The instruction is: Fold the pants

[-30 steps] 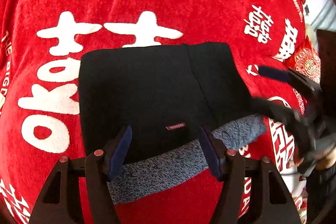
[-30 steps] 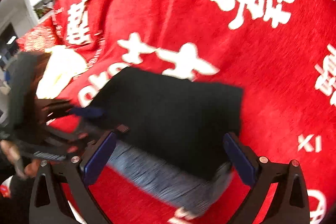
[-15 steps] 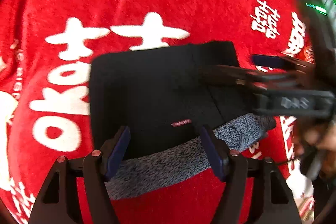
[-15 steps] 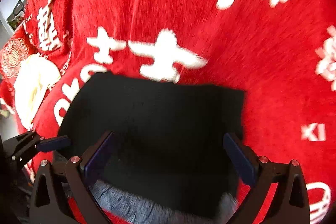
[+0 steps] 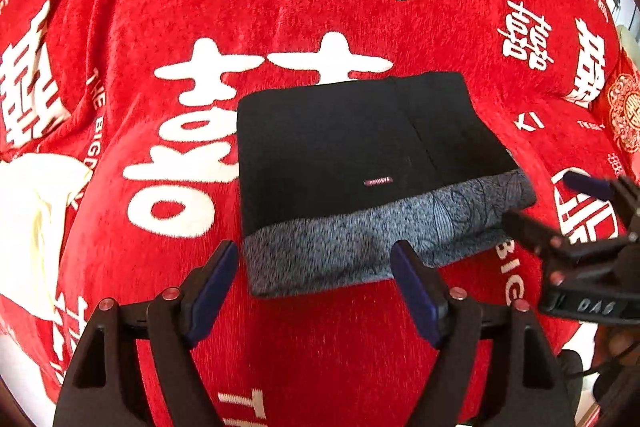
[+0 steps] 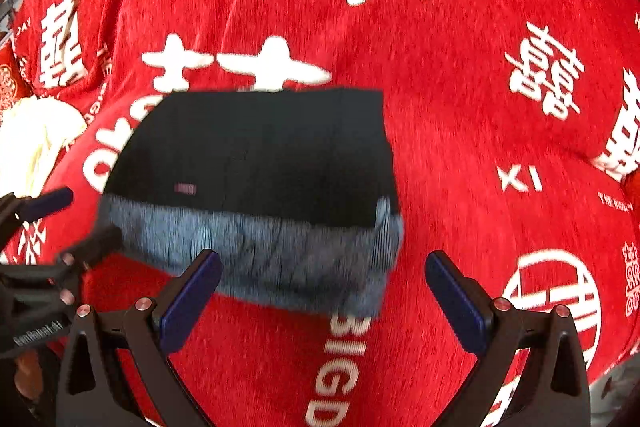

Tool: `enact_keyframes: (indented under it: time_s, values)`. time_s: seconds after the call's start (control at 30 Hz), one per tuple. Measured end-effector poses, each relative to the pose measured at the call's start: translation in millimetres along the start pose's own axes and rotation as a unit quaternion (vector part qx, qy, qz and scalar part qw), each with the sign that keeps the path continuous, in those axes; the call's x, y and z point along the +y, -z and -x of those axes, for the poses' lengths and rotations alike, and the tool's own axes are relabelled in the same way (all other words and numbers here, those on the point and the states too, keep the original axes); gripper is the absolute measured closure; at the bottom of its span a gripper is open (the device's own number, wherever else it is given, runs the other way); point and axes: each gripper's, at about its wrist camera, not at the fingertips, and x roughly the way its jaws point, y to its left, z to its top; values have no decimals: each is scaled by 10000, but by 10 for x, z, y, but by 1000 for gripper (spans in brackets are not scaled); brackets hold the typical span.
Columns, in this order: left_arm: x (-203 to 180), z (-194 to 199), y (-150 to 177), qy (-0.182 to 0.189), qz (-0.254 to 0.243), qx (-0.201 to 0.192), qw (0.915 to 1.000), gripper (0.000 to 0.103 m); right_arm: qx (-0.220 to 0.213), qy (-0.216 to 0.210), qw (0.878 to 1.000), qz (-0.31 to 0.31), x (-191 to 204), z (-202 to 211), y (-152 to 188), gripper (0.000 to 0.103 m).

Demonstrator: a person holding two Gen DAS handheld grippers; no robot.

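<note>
The black pants (image 5: 352, 147) lie folded into a compact rectangle on the red blanket (image 5: 280, 7), with a grey knit waistband (image 5: 372, 243) along the near edge and a small label on top. My left gripper (image 5: 316, 283) is open and empty, just short of the waistband. My right gripper (image 6: 320, 291) is open and empty, also near the waistband; the pants (image 6: 260, 155) lie in front of it. The right gripper also shows at the right edge of the left wrist view (image 5: 560, 211).
The red blanket with white characters covers the whole surface. A cream cloth (image 5: 32, 211) lies at the left, also in the right wrist view (image 6: 36, 143). A red patterned cushion (image 5: 624, 111) sits at the far right.
Both grippers have pulled back toward me from over the pants, so the whole grey waistband now shows. The right gripper has moved off the pants' right side. The pants lie still.
</note>
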Motion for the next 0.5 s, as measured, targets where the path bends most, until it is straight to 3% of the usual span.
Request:
enact_keyframes:
  time_s: [0.1, 0.3, 0.5]
  values:
    - [23, 81, 60, 164, 102, -49, 9998, 19, 74, -4, 10000, -42, 34, 12, 133, 1]
    - [41, 155, 122, -38, 289, -150, 9995, 19, 127, -39, 9998, -114, 85, 71, 295, 1]
    - [-3, 213, 191, 79, 283, -89, 9995, 19, 182, -68, 9998, -97, 137, 95, 386, 1]
